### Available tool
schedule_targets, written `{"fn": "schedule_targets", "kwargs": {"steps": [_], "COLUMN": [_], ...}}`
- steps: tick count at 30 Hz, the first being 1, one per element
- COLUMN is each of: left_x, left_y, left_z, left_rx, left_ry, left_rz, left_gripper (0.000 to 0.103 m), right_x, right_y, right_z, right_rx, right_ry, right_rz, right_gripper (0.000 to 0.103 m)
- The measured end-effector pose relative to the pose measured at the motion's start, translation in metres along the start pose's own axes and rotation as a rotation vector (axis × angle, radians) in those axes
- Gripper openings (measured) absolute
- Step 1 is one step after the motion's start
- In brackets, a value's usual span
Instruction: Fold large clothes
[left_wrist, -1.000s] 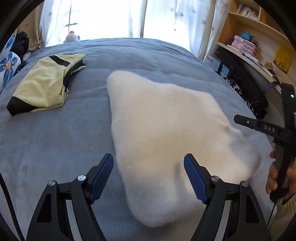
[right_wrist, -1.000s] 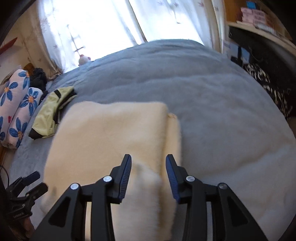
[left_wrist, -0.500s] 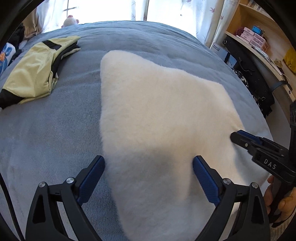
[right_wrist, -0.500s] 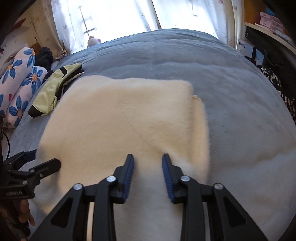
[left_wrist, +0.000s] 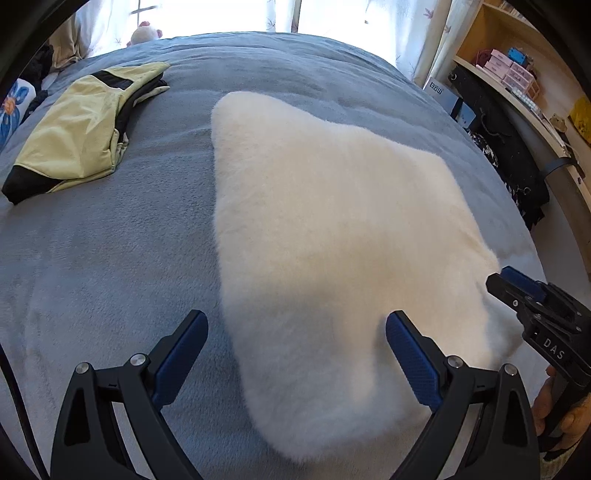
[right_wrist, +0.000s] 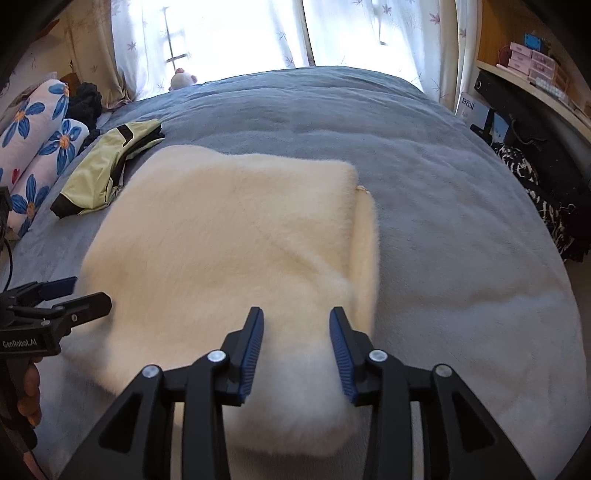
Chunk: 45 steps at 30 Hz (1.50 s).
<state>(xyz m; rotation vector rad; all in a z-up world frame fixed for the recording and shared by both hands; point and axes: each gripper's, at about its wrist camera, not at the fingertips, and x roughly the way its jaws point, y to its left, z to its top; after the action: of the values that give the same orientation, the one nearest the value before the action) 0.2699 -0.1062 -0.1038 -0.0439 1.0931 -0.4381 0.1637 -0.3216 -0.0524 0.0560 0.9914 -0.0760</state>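
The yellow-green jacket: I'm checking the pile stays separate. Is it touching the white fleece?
Apart. The left wrist view shows bare blue blanket between the yellow-green jacket and the white fleece.

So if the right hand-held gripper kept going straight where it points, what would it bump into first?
Most likely the fluffy cream-white folded garment on the grey-blue bed blanket. The right hand-held gripper tilts down over its near edge, jaws opening, nothing pinched between them. Depth is hard to judge, so how near it is stays unclear.
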Motion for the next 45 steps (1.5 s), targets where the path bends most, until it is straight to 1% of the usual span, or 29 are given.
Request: {"fn": "schedule_targets", "kwargs": {"steps": [2, 3, 4, 7, 9, 13, 17, 18, 19, 21, 23, 25, 26, 30, 33, 36, 39, 43, 45], "left_x": [-0.007, -0.011, -0.015, -0.026, -0.034, -0.054, -0.074, -0.078, -0.079, -0.079, -0.074, -0.063, -0.056, -0.025, -0.001, 0.020, 0.035, 0.054, 0.064], "left_y": [-0.001, -0.001, -0.002, -0.004, -0.002, 0.002, 0.007, 0.009, 0.011, 0.016, 0.021, 0.026, 0.027, 0.031, 0.035, 0.039, 0.040, 0.040, 0.040], "left_z": [-0.004, -0.006, -0.009, -0.016, -0.019, -0.022, -0.019, -0.017, -0.015, -0.009, -0.004, 0.001, 0.003, 0.010, 0.012, 0.013, 0.013, 0.014, 0.013], "left_rx": [0.007, 0.014, 0.022, 0.044, 0.045, 0.030, -0.002, -0.015, -0.021, -0.042, -0.073, -0.108, -0.121, -0.143, -0.180, -0.214, -0.225, -0.231, -0.238], "left_ry": [0.007, 0.010, 0.014, 0.030, 0.034, 0.028, 0.038, 0.042, 0.046, 0.056, 0.090, 0.134, 0.155, 0.195, 0.226, 0.244, 0.248, 0.251, 0.259], "left_rz": [0.025, 0.040, 0.058, 0.094, 0.095, 0.066, 0.002, -0.019, -0.030, -0.054, -0.101, -0.177, -0.201, -0.246, -0.304, -0.334, -0.340, -0.346, -0.374], "left_gripper": [0.096, 0.096, 0.096, 0.096, 0.096, 0.096, 0.096, 0.096, 0.096, 0.096, 0.096, 0.096, 0.096, 0.096, 0.096, 0.096, 0.096, 0.096, 0.098], "right_x": [-0.007, -0.010, -0.012, -0.019, -0.023, -0.034, -0.050, -0.052, -0.053, -0.055, -0.052, -0.043, -0.037, -0.001, 0.028, 0.054, 0.080, 0.102, 0.110], "right_y": [-0.002, -0.003, -0.004, -0.006, -0.008, -0.019, -0.034, -0.038, -0.042, -0.053, -0.063, -0.072, -0.077, -0.091, -0.097, -0.102, -0.102, -0.096, -0.086], "right_z": [-0.004, -0.007, -0.009, -0.017, -0.022, -0.026, -0.024, -0.022, -0.019, -0.013, -0.007, -0.002, 0.000, 0.004, 0.006, 0.007, 0.008, 0.010, 0.013], "right_rx": [0.010, 0.016, 0.021, 0.021, 0.020, 0.071, 0.125, 0.136, 0.148, 0.183, 0.215, 0.257, 0.281, 0.341, 0.378, 0.409, 0.417, 0.424, 0.393], "right_ry": [-0.005, -0.004, -0.002, 0.018, 0.038, 0.064, 0.073, 0.080, 0.090, 0.101, 0.122, 0.151, 0.167, 0.247, 0.288, 0.317, 0.363, 0.361, 0.358], "right_rz": [-0.008, -0.010, -0.009, 0.008, 0.010, 0.042, 0.098, 0.116, 0.133, 0.166, 0.193, 0.229, 0.251, 0.329, 0.370, 0.396, 0.416, 0.535, 0.585], "right_gripper": [0.051, 0.057, 0.060, 0.060, 0.060, 0.063, 0.063, 0.068, 0.079, 0.088, 0.088, 0.088, 0.088, 0.088, 0.088, 0.088, 0.088, 0.088, 0.090]}}
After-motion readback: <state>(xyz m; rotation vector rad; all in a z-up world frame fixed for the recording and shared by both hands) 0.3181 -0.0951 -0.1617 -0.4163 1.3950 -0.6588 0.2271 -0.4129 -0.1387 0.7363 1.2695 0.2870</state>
